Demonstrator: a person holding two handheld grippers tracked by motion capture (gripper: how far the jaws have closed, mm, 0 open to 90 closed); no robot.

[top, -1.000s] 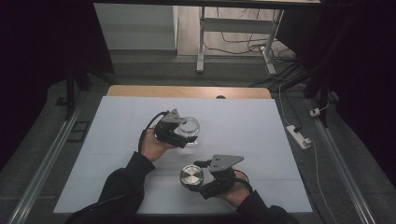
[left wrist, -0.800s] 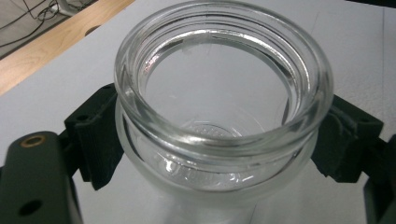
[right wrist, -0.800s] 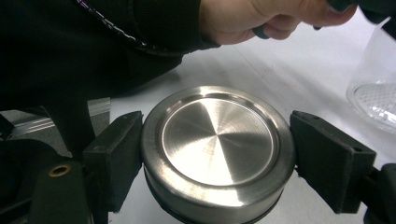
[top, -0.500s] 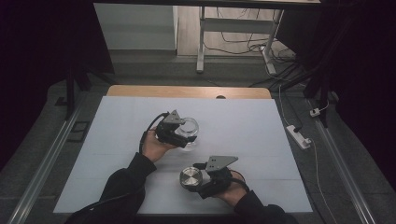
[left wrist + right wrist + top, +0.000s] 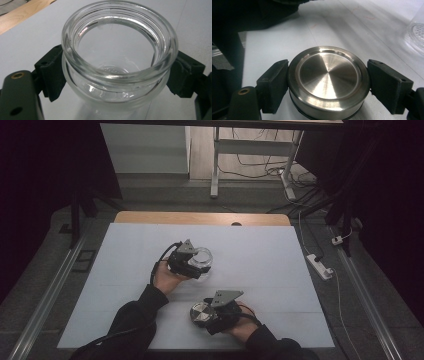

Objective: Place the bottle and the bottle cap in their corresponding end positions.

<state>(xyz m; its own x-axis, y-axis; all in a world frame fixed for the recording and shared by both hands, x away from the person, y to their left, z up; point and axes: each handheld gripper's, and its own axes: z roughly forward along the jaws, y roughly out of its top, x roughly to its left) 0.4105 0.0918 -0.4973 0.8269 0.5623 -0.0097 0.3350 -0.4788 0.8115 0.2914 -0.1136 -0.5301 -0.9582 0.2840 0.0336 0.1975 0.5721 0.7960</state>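
White table cover (image 5: pixel 260 255) under everything, wooden table edge (image 5: pixel 200 218) past the tools, power strip (image 5: pixel 320 266) on the floor off right.

Jar (image 5: pixel 202 260) behind lid (image 5: pixel 201 312) on table (image 5: pixel 280 270)

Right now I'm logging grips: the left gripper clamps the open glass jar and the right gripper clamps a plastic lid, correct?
Not quite: the lid in the right gripper is brushed metal, as the right gripper view shows. The left gripper does clamp the open glass jar.
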